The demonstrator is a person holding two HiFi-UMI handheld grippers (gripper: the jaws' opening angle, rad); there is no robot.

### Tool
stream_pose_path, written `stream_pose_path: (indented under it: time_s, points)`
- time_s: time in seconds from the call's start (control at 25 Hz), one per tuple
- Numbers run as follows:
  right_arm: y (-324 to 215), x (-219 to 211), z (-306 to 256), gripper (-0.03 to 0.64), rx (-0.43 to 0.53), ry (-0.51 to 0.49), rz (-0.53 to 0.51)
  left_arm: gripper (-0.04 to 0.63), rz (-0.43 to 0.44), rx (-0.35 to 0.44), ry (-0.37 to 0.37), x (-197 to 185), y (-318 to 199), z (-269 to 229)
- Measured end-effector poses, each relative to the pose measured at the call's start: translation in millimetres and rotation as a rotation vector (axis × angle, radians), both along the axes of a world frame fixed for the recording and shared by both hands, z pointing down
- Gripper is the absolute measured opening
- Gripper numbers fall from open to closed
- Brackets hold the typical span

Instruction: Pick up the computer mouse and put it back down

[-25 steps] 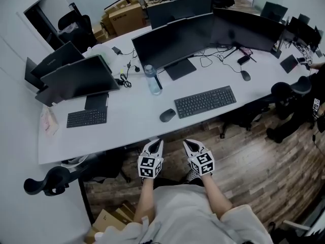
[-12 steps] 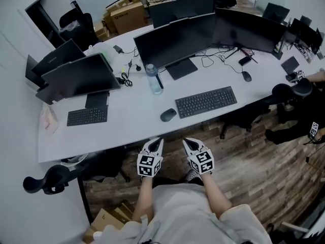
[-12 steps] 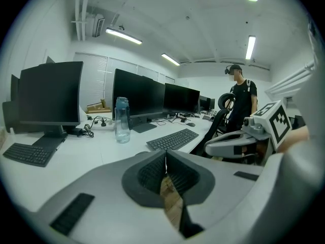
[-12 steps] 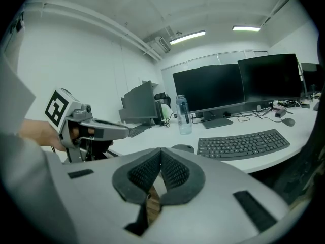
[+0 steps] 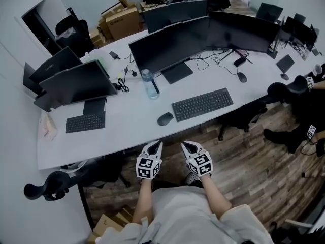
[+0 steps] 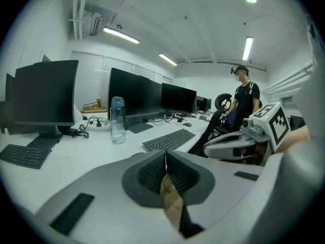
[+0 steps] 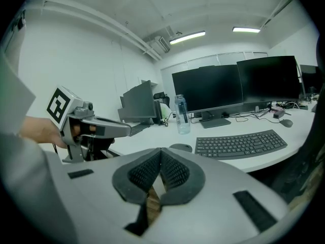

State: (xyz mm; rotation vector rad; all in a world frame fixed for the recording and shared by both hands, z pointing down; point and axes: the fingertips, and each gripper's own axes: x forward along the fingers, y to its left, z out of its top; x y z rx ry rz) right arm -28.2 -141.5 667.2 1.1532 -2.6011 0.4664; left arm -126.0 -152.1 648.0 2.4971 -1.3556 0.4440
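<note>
A dark grey computer mouse (image 5: 165, 118) lies on the white desk (image 5: 132, 121), just left of the black keyboard (image 5: 202, 104). In the right gripper view the mouse (image 7: 181, 147) shows right beyond the jaw tips. Both grippers hover in front of the desk edge, over the wooden floor, below the mouse. My left gripper (image 5: 157, 144) (image 6: 165, 154) is shut with nothing in it. My right gripper (image 5: 185, 145) (image 7: 161, 151) is also shut and empty. Neither touches the mouse.
A water bottle (image 5: 148, 83) stands behind the mouse, before a row of monitors (image 5: 170, 42). At the desk's left lies a small keyboard (image 5: 85, 122). A second mouse (image 5: 242, 77) sits far right. A person (image 6: 246, 100) stands at the right; office chairs (image 5: 43, 184) flank the desk.
Both grippers stay where they were, shut. The head view has shifted a little, and the person at the right edge has moved.
</note>
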Motion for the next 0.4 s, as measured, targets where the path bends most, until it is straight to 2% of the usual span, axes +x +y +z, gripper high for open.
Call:
stream_pose_path:
  time_s: [0.4]
  points:
    - [8,10,-3,0.006,0.01,0.002,0.006,0.023,0.052,-0.009,0.014,19,9,-1]
